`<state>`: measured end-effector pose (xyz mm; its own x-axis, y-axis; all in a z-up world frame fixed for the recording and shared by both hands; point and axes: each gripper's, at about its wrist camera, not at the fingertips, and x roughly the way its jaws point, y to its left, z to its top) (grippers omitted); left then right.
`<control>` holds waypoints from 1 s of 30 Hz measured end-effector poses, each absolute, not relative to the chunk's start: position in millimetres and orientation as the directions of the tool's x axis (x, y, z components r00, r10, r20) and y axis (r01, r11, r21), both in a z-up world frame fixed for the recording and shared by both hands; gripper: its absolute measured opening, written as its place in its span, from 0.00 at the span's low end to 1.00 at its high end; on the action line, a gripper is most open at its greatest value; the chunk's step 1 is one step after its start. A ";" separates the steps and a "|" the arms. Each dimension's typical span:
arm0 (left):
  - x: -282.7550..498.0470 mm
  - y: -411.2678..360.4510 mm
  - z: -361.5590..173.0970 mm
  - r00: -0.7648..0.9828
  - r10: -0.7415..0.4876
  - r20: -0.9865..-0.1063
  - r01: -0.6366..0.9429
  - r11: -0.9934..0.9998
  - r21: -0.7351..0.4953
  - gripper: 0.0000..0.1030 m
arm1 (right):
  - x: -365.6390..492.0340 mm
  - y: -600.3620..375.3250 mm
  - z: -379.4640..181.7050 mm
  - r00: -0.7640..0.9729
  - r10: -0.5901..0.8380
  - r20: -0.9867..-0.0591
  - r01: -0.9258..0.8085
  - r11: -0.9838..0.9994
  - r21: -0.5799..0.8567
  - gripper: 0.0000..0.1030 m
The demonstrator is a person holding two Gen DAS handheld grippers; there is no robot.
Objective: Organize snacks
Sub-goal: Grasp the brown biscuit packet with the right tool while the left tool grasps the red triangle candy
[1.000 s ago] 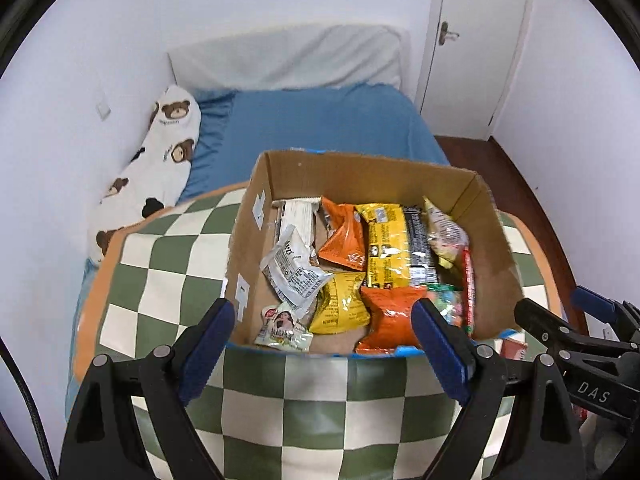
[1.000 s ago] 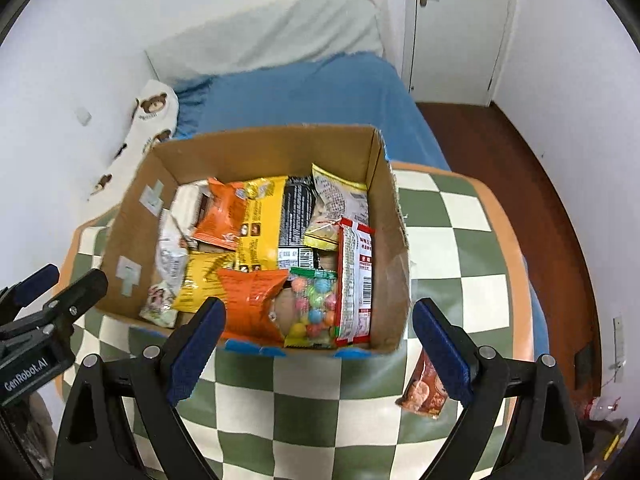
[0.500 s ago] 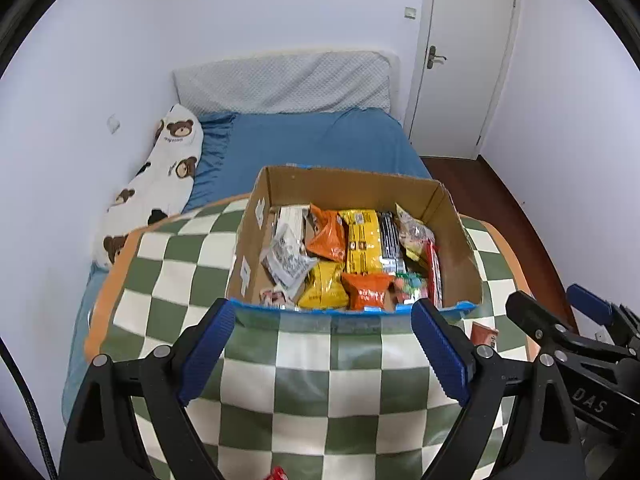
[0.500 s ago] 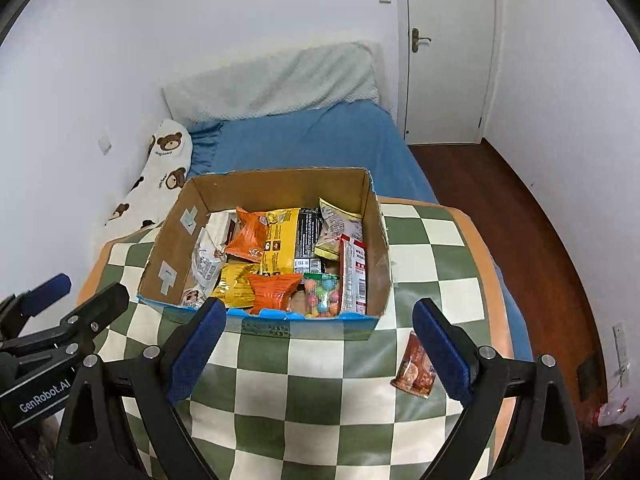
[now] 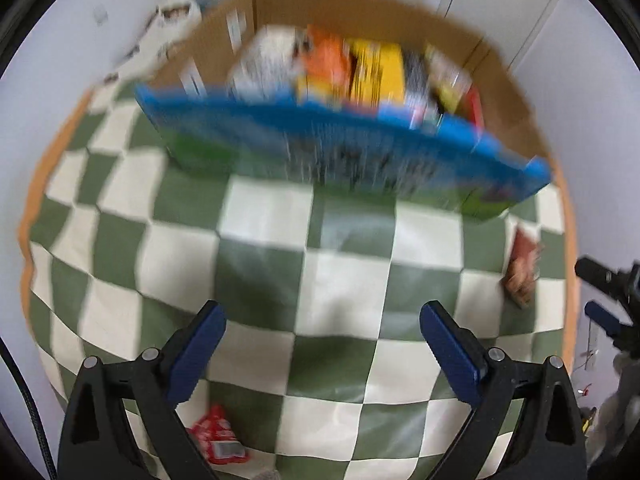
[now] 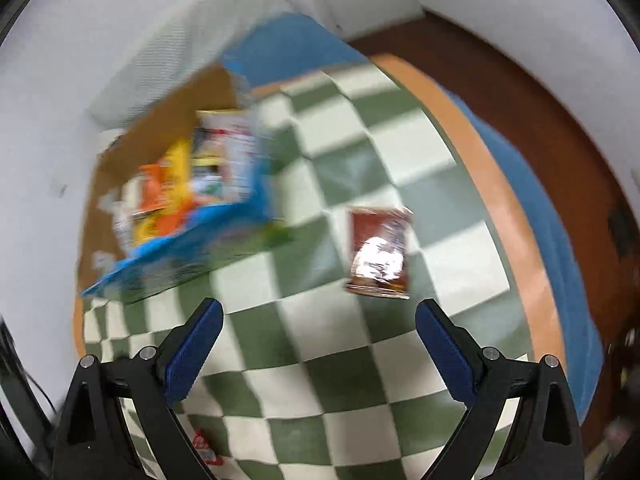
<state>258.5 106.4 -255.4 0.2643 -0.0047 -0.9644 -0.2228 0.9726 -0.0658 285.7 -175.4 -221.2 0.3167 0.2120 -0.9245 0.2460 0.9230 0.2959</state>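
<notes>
- Green-and-cream checks fill both views: the cloth (image 5: 340, 292) on the table, everything blurred.
- Box (image 5: 348, 152) of snacks sits top centre in the left view, upper left in the right view (image 6: 188, 256).
- Brown packet (image 6: 379, 252) lies on the cloth, centre right, apart from the box.
- Red packet (image 5: 218, 440) lies at bottom left, by the left fingers.
- Left hand-held gripper (image 5: 322, 352): jaws spread wide, nothing held.
- Right hand-held gripper (image 6: 319, 348): also spread wide, nothing held.
</notes>
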 end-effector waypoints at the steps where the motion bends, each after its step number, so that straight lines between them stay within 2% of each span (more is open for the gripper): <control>1: 258.7 104.2 -267.8 0.241 -0.003 -0.970 -0.233 0.971 -0.061 0.97 | 292.9 -184.0 -237.9 0.290 0.207 -0.934 0.266 0.920 0.287 0.96; 5: 259.3 101.4 -300.3 0.173 0.006 -0.985 -0.275 0.961 -0.042 0.97 | 323.4 -195.8 -290.6 0.215 0.160 -0.963 0.280 0.935 0.218 0.95; 7: 257.5 102.3 -307.0 0.166 0.017 -0.986 -0.291 0.956 -0.033 0.97 | 338.5 -195.2 -313.4 0.189 0.138 -0.972 0.273 0.944 0.187 0.90; 12: 241.8 115.3 -310.0 0.155 0.034 -0.987 -0.341 0.940 -0.021 0.97 | 356.5 -188.8 -351.3 0.133 0.049 -0.990 0.259 0.962 0.083 0.59; 15: 221.9 132.7 -304.1 0.146 0.012 -0.989 -0.393 0.918 -0.047 0.97 | 345.7 -174.6 -349.3 0.158 0.030 -0.987 0.202 0.977 0.062 0.58; 21: 159.7 183.9 -296.6 0.101 -0.057 -0.993 -0.488 0.867 -0.099 0.97 | 284.8 -110.7 -344.8 0.117 0.137 -0.984 -0.004 0.990 0.138 0.58; 25: 107.2 224.0 -314.4 0.054 -0.185 -0.981 -0.605 0.776 -0.180 0.96 | 235.8 -66.0 -348.0 0.072 0.188 -0.980 -0.117 0.977 0.179 0.58; 30: 81.2 240.6 -346.6 0.072 -0.325 -0.943 -0.691 0.665 -0.282 0.96 | 194.4 -34.2 -360.8 0.017 0.203 -0.979 -0.169 0.966 0.197 0.58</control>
